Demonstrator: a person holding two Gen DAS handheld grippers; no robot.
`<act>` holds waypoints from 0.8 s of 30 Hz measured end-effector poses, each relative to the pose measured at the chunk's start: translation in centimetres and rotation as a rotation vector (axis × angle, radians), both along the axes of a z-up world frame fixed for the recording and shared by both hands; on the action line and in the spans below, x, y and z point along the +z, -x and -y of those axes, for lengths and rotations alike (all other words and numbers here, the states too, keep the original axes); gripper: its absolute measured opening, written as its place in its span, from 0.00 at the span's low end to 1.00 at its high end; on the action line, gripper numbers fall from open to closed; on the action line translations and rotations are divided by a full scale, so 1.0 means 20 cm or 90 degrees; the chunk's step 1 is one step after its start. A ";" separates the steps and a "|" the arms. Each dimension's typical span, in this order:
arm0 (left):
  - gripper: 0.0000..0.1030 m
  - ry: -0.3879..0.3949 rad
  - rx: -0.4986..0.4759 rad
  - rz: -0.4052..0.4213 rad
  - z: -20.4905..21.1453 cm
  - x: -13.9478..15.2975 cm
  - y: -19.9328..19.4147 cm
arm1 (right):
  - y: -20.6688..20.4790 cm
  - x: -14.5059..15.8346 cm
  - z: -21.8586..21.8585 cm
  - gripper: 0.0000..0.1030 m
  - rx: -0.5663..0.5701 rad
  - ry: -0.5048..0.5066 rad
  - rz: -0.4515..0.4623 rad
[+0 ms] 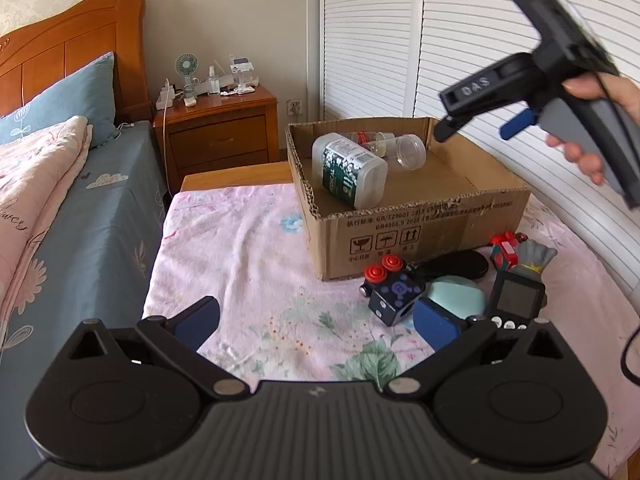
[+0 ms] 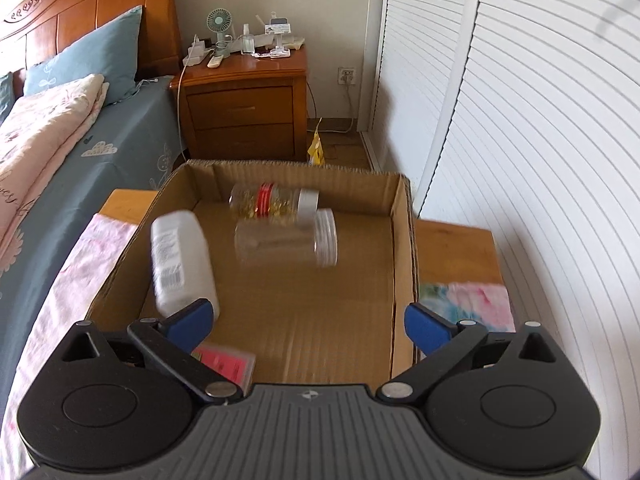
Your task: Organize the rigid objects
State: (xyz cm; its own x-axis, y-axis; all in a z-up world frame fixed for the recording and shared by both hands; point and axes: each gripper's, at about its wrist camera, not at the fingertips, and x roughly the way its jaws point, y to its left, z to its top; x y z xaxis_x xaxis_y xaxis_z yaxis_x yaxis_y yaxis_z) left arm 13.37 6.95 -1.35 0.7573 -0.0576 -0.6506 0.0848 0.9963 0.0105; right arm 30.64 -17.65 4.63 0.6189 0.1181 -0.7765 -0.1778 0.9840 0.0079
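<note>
Three bottles (image 2: 286, 232) lying sideways in box (image 2: 402, 240); toys (image 1: 452, 288) heaped before it; both grippers (image 2: 308, 324) (image 1: 316, 320) spread, empty.

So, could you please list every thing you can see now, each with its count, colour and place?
cardboard box: 1, brown, on the flowered cloth, open top
white bottle: 1, white with green label, lying in the box
clear jars: 2, transparent, one with a red band, lying at the back of the box
pink card: 1, pink, in the box's near corner
toy cube: 1, dark with red knobs, on the cloth in front of the box
other small toys: several, mixed colours, beside the cube
nightstand: 1, wooden, by the bed, with a fan and small items on top
bed: 1, blue sheet, pink quilt
left claw: 1, black and blue, open, above the cloth
right claw: 1, black and blue, open, above the box
</note>
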 end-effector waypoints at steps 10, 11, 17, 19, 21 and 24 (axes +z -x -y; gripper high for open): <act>0.99 -0.004 0.000 -0.001 0.03 0.02 0.08 | 0.27 -0.12 0.05 1.00 -0.015 0.038 -0.023; 0.99 -0.004 -0.001 -0.002 0.04 0.02 0.09 | 0.29 -0.14 0.05 1.00 -0.018 0.041 -0.026; 0.99 -0.011 -0.011 0.001 0.06 0.02 0.12 | 0.35 -0.26 0.14 1.00 -0.051 0.016 -0.055; 0.99 -0.012 -0.011 -0.001 0.07 0.02 0.13 | 0.37 -0.29 0.15 1.00 -0.060 0.012 -0.061; 0.99 -0.013 -0.013 -0.003 0.08 0.02 0.14 | 0.39 -0.33 0.17 1.00 -0.071 0.010 -0.065; 0.99 -0.017 -0.016 -0.004 0.09 0.02 0.15 | 0.44 -0.36 0.21 1.00 -0.089 0.010 -0.063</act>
State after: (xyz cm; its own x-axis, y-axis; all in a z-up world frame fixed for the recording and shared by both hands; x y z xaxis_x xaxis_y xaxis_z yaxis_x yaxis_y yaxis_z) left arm 10.42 5.18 -1.02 0.7516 -0.0585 -0.6571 0.1097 0.9933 0.0370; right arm 21.94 -21.81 -2.50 0.5494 0.0234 -0.8352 -0.0377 0.9993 0.0032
